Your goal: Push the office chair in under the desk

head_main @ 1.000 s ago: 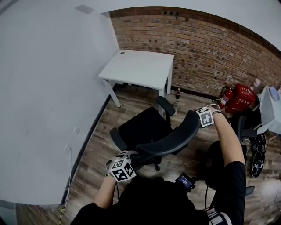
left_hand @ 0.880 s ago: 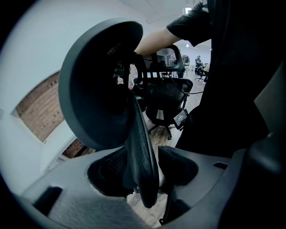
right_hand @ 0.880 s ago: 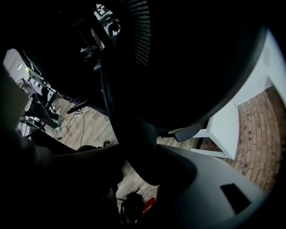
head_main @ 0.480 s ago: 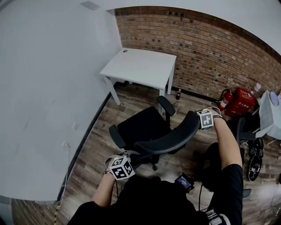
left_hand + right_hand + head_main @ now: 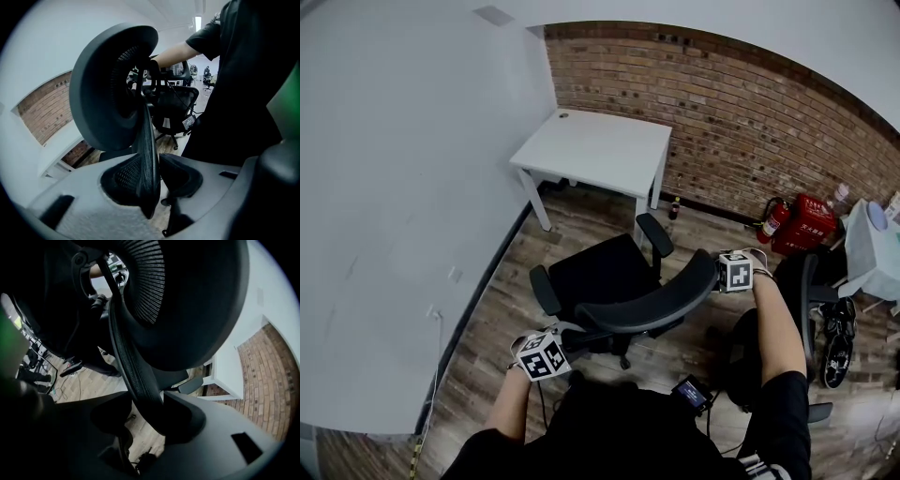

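Observation:
A black mesh office chair [image 5: 598, 272] stands on the wood floor, its seat facing the white desk [image 5: 600, 141] against the brick wall. Its curved backrest [image 5: 661, 302] is nearest me. My left gripper [image 5: 565, 335] is at the backrest's left end. Its jaws are closing, and the mesh edge [image 5: 147, 154] stands between the pads and touches them. My right gripper [image 5: 713, 274] is shut on the right end, where the padded rim [image 5: 136, 376] runs between its pads. The chair's base is mostly hidden under the seat.
The white wall runs along the left. A dark bottle [image 5: 675, 208] stands by the desk's right leg. A fire extinguisher [image 5: 772, 221] and a red box [image 5: 812, 225] sit at the brick wall. A second black chair [image 5: 802, 309], shoes [image 5: 834, 349] and a white table [image 5: 870, 251] are to the right.
Both grippers have stayed at the ends of the backrest. The chair and the grippers have shifted slightly left and down in the head view.

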Motion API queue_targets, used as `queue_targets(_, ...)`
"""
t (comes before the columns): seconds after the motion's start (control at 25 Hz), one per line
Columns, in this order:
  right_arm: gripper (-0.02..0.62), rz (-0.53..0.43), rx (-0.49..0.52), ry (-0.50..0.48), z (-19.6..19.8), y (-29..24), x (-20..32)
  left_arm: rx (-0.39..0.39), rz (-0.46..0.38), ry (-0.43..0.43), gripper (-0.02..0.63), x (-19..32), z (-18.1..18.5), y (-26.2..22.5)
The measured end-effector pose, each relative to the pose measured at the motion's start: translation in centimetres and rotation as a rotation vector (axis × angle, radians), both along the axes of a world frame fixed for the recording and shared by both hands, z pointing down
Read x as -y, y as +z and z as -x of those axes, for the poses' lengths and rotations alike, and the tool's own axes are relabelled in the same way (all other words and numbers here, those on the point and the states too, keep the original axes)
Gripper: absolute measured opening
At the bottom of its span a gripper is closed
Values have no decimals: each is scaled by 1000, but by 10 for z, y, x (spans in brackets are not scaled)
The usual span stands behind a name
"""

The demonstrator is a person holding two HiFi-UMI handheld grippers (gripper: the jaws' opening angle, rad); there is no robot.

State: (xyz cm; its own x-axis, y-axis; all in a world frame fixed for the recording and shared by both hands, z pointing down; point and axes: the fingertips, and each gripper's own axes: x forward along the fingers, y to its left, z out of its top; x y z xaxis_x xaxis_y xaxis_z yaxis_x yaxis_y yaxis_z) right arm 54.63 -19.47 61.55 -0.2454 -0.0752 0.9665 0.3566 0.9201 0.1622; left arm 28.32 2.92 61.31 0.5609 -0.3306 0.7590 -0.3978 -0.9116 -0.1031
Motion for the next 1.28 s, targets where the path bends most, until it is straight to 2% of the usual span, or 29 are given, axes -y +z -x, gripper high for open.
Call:
queue_targets(0.36,215,-49,84,70,22,-7,-38,-13,6,25,123,0,49,0)
queue_targets(0.72,206,-83,167,124,43,-6,-73,-2,6,102,123,6,93,2)
queue_targets(0.96,206,-100,195,161,63,-8,-88,0,-2,157,123,13,120,2)
queue_targets(1.28,206,-71,203,209,93,-7,-113,4,22,229,123,22,157,1)
